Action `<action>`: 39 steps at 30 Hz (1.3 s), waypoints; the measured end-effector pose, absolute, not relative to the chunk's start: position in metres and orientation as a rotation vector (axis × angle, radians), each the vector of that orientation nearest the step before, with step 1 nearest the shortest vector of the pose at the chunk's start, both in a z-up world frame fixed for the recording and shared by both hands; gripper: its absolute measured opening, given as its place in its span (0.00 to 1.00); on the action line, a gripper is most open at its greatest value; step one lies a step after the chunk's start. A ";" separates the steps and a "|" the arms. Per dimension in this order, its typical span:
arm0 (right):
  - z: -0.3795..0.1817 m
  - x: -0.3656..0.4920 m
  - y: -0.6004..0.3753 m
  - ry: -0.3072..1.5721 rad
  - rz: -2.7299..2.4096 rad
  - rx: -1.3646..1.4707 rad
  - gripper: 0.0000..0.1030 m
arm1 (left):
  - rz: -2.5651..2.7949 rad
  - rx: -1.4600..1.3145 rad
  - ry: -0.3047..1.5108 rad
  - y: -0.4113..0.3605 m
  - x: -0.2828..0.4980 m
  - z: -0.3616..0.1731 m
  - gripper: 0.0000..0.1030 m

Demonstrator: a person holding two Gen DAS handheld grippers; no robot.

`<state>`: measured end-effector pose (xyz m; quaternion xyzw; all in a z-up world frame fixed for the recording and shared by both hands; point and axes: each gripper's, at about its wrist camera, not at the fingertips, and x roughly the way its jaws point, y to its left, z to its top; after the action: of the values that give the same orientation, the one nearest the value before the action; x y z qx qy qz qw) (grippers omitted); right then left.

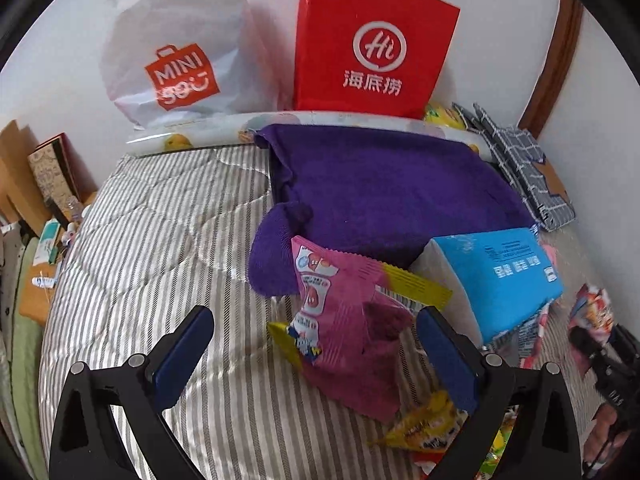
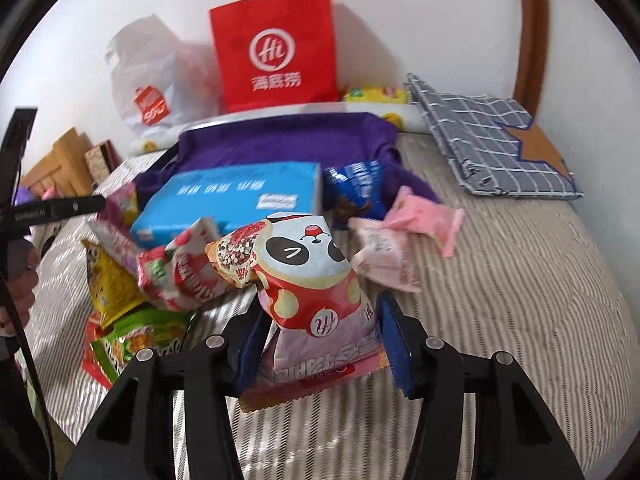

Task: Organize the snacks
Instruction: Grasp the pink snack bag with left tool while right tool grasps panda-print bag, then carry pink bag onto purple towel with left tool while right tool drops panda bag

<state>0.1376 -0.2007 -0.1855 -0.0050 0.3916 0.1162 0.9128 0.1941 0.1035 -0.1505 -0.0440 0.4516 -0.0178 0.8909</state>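
My left gripper (image 1: 314, 312) stands open over the striped bedcover (image 1: 160, 248). A pink snack packet (image 1: 340, 340) lies between its fingers, and neither pad touches it. A yellow packet (image 1: 428, 424) lies just below the right finger. My right gripper (image 2: 320, 312) is shut on a panda-print snack packet (image 2: 308, 272), which stands up between the blue pads. Left of it lies a heap of snacks: a red-and-white packet (image 2: 188, 272), a yellow one (image 2: 108, 284) and a green one (image 2: 136, 336). Pale pink packets (image 2: 404, 240) and a dark blue packet (image 2: 356, 184) lie behind it to the right.
A blue tissue pack (image 1: 500, 276) rests on a purple towel (image 1: 380, 184). A red paper bag (image 1: 372, 40) and a white plastic bag (image 1: 172, 52) stand against the wall. A checked cloth (image 2: 488, 140) lies at the back right. A person's hand (image 2: 20, 280) shows at the left edge.
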 end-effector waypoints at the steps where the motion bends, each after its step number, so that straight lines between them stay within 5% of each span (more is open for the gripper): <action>1: -0.185 0.138 -0.202 0.804 0.232 -0.009 0.51 | -0.048 -0.088 0.947 0.102 0.198 -0.153 0.97; 7: -0.182 0.142 -0.206 0.796 0.206 -0.002 0.51 | -0.110 -0.067 1.009 0.091 0.213 -0.169 0.96; 14: -0.179 0.143 -0.213 0.789 0.186 0.008 0.51 | -0.128 -0.095 1.024 0.089 0.215 -0.177 0.63; 39: -0.122 0.127 -0.229 0.718 0.139 0.046 0.51 | -0.104 -0.110 0.817 0.079 0.175 -0.082 0.63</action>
<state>0.1270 -0.2286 -0.1224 0.0227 0.3509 0.0681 0.9336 0.1754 0.0792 -0.0824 -0.0536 0.3968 -0.0507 0.9149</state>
